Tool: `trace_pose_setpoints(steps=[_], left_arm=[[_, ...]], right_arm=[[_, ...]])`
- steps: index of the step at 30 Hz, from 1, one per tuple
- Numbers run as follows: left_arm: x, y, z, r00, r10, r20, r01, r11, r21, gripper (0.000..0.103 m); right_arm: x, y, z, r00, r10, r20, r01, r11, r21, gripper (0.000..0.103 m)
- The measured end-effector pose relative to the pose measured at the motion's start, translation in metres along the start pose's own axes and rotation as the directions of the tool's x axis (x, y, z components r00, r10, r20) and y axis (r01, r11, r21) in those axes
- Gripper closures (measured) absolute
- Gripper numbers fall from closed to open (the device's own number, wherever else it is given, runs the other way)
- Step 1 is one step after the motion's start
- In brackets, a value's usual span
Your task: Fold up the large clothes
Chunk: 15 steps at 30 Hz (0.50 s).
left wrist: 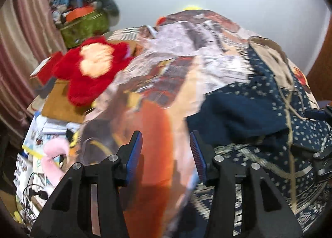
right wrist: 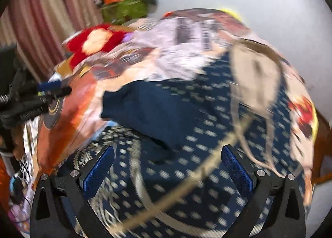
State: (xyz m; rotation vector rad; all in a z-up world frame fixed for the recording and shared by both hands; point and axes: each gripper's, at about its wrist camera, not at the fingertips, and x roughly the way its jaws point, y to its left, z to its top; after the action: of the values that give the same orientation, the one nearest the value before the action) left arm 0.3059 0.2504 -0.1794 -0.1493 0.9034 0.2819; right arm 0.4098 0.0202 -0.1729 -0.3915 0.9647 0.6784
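Both grippers hang open over the bed. The left gripper (left wrist: 166, 152) holds nothing. The right gripper (right wrist: 168, 167) is above the blue dress (right wrist: 166, 109). A red toy (left wrist: 91, 69) sits at ten o'clock.

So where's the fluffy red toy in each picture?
Left wrist view: the red plush toy is at the left, above the middle, at the edge of the patterned bedspread.
Right wrist view: the red plush toy is at the upper left, smaller and blurred.
Shared landmark: the green box piled with stuff, just behind the toy by the striped curtain.
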Motion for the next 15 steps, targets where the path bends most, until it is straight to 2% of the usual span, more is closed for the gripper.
trace_pose_setpoints(steps=[5, 10, 12, 14, 15], left_arm=[[0.009, 0.018, -0.019, 1.0, 0.0, -0.018, 0.0, 1.0, 0.006, 0.056], [0.018, 0.022, -0.033, 0.998, -0.048, -0.04, 0.049, 0.999, 0.016, 0.056], [0.022, 0.022, -0.037, 0.997, -0.059, -0.047, 0.059, 0.998, 0.011, 0.056], [0.026, 0.022, -0.04, 0.996, -0.068, -0.056, 0.068, 0.998, 0.004, 0.056], [0.029, 0.022, -0.042, 0.995, -0.072, -0.063, 0.072, 0.997, -0.001, 0.056]], right_arm=[[0.061, 0.064, 0.02, 0.998, 0.009, -0.058, -0.017, 0.989, -0.146, 0.0], [0.108, 0.103, 0.028, 0.997, 0.003, -0.08, -0.024, 0.966, -0.259, 0.003], [0.13, 0.114, 0.03, 0.995, -0.013, -0.102, -0.017, 0.955, -0.295, 0.011], [0.15, 0.117, 0.033, 0.991, -0.022, -0.128, -0.019, 0.951, -0.31, 0.026], [0.157, 0.118, 0.033, 0.99, -0.028, -0.135, -0.015, 0.951, -0.309, 0.03]])
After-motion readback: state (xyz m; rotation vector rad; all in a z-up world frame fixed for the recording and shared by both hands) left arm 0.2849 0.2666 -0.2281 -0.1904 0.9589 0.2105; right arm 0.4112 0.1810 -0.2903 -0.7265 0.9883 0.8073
